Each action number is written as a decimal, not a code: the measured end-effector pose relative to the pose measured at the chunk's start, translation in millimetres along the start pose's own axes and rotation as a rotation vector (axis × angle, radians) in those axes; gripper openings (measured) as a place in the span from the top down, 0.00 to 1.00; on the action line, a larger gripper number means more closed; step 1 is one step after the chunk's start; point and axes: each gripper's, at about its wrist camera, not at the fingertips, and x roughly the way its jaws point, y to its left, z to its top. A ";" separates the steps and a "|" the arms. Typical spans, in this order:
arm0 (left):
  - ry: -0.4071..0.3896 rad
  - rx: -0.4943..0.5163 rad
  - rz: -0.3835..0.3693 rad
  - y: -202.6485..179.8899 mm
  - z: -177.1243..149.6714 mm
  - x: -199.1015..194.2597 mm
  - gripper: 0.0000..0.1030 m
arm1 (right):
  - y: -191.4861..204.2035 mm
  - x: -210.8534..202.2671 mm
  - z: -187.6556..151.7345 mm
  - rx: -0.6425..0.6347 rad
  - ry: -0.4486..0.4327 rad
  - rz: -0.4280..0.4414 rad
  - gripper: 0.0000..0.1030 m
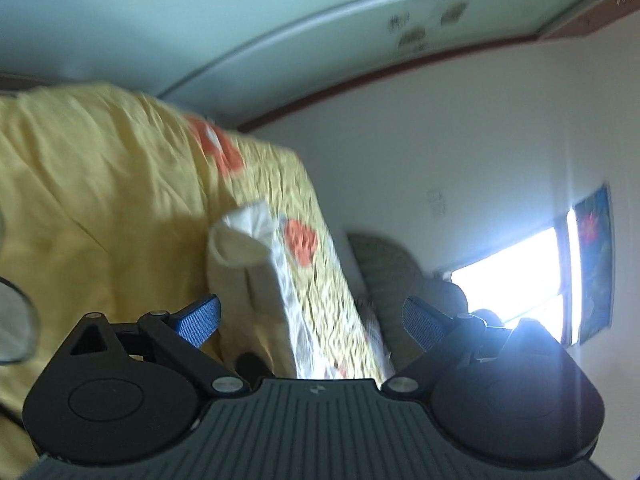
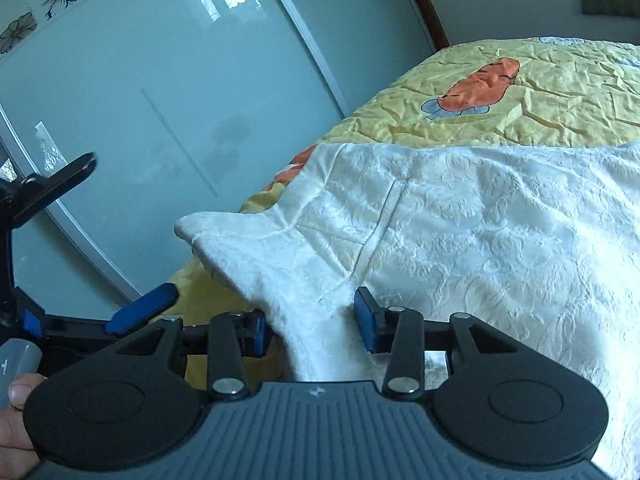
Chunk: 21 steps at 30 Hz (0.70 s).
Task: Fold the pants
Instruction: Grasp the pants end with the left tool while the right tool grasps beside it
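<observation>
White embossed pants (image 2: pixel 460 232) lie spread on a yellow quilt with orange carrot prints (image 2: pixel 520 104). A corner of them runs back between the blue pads of my right gripper (image 2: pixel 312 316), whose jaws stand partly open around the cloth without pinching it. My left gripper (image 1: pixel 312 320) is wide open and tilted sideways; a white fold of the pants (image 1: pixel 244 236) shows ahead of it against the quilt (image 1: pixel 100 184), untouched. The left gripper's body (image 2: pixel 44 188) shows at the left edge of the right wrist view.
A frosted glass sliding wardrobe door (image 2: pixel 140 100) with flower prints stands beside the bed. A bright window (image 1: pixel 516 268) and a floral curtain (image 1: pixel 596 260) are on the far wall. A hand (image 2: pixel 16 412) holds the right gripper.
</observation>
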 end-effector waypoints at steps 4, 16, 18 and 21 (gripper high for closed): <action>-0.021 0.085 0.159 -1.9 -9.0 37.8 0.14 | 1.2 -0.6 0.8 -0.024 0.011 0.006 0.60; -0.041 0.677 0.460 -29.3 -45.1 68.9 0.86 | -33.9 -48.5 69.5 0.143 -0.016 0.095 0.28; -0.039 1.012 0.504 -50.6 -79.9 79.9 0.86 | -32.9 -40.5 88.3 0.156 0.022 0.109 0.27; 0.017 1.229 0.514 -61.0 -108.3 93.8 0.87 | -24.3 -16.1 107.2 0.139 0.140 0.137 0.20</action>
